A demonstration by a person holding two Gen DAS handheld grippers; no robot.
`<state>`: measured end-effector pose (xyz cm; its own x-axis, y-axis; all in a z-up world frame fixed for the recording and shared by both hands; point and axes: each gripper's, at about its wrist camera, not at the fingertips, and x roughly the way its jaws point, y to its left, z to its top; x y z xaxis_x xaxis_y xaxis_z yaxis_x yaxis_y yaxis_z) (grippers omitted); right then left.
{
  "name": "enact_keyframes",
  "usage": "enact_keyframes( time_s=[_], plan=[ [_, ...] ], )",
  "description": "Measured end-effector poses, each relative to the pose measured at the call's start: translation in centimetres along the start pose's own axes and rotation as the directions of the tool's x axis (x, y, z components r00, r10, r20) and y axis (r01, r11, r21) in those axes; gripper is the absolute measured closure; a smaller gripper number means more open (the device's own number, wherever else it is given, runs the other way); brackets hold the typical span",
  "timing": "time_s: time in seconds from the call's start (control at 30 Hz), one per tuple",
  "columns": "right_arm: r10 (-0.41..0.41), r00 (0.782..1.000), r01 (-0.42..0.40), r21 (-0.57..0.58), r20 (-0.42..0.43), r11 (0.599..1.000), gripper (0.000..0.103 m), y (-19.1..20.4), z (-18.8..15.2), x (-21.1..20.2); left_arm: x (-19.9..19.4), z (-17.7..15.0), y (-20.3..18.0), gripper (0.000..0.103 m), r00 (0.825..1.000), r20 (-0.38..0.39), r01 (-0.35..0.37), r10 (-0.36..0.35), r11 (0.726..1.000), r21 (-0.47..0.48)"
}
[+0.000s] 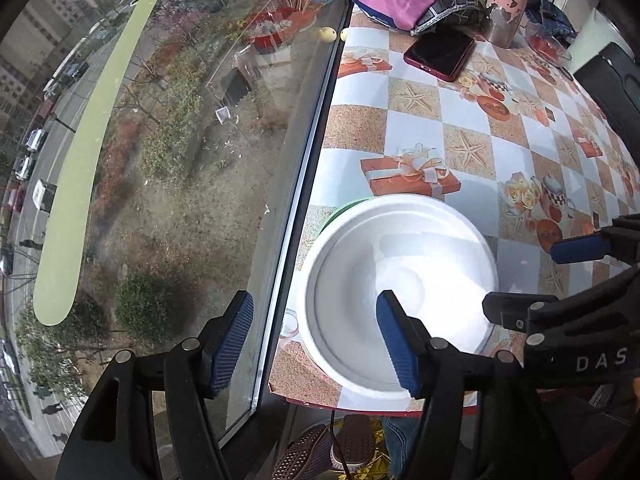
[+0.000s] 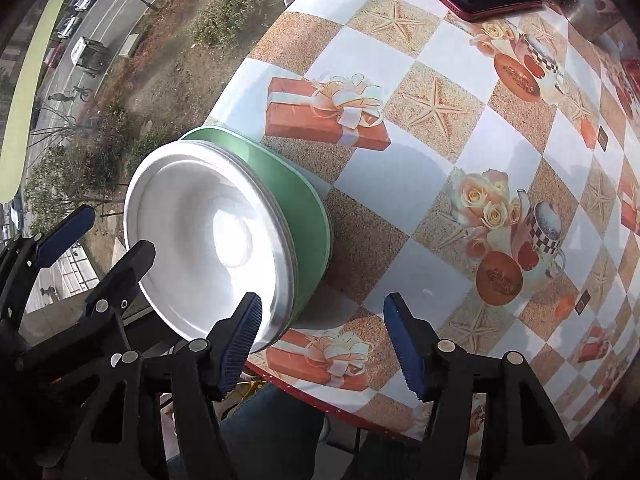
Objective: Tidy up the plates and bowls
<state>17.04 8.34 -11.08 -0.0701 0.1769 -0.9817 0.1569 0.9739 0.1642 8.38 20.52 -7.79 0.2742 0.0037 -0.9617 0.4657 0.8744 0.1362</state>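
Left gripper [image 1: 316,348] and right gripper [image 2: 322,346] both stand released, empty, over the white bowl [image 1: 396,296]. The bowl sits nested in the green bowl [image 2: 296,196]; stacking appears done. Next move likely calls for another dish.

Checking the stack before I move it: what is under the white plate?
A green bowl sits under the white plate, on the table. The plate covers the bowl's inside, so its contents cannot be seen.

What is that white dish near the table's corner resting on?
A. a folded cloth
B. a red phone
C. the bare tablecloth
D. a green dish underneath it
D: the white dish sits stacked in a green dish, whose side shows below its rim in the right wrist view.
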Motion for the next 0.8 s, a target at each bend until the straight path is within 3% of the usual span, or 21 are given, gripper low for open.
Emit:
enact_keyframes(
  time_s=[0.03, 0.2, 0.33, 0.43, 0.53, 0.8],
  plan=[
    [0.007, 1.000, -0.007, 0.014, 0.013, 1.000, 0.008, -0.3, -0.1, -0.3, -0.5, 0.1, -0.1, 0.025, 1.000, 0.018, -0.007, 0.007, 1.000, 0.001],
    [-0.014, 0.992, 0.013, 0.010, 0.126, 1.000, 0.001, -0.9, -1.2, -3.1, -2.7, 1.3, -1.0, 0.022, 0.990, 0.076, -0.123, 0.121, 0.992, 0.019],
    [-0.061, 0.974, 0.074, -0.052, 0.218, 0.996, 0.001, -1.2, -3.5, -5.3, -3.0, 1.7, -1.8, 0.022, 0.998, 0.037, -0.048, 0.045, 0.997, 0.063],
    [-0.093, 0.965, 0.112, -0.065, 0.246, 0.992, 0.001, -1.5, -4.1, -6.4, -2.9, 1.5, -2.3, 0.022, 0.999, 0.010, -0.032, 0.032, 0.996, 0.088],
    [-0.105, 0.964, 0.121, -0.050, 0.243, 0.991, 0.001, -2.1, -4.2, -6.6, -2.9, 1.1, -2.8, 0.021, 1.000, -0.017, -0.005, 0.007, 0.995, 0.103],
    [-0.116, 0.968, 0.120, -0.008, 0.222, 0.993, 0.001, -3.1, -4.8, -6.5, -3.5, 1.3, -3.4, 0.021, 1.000, -0.007, -0.023, 0.024, 0.990, 0.139]
  ],
)
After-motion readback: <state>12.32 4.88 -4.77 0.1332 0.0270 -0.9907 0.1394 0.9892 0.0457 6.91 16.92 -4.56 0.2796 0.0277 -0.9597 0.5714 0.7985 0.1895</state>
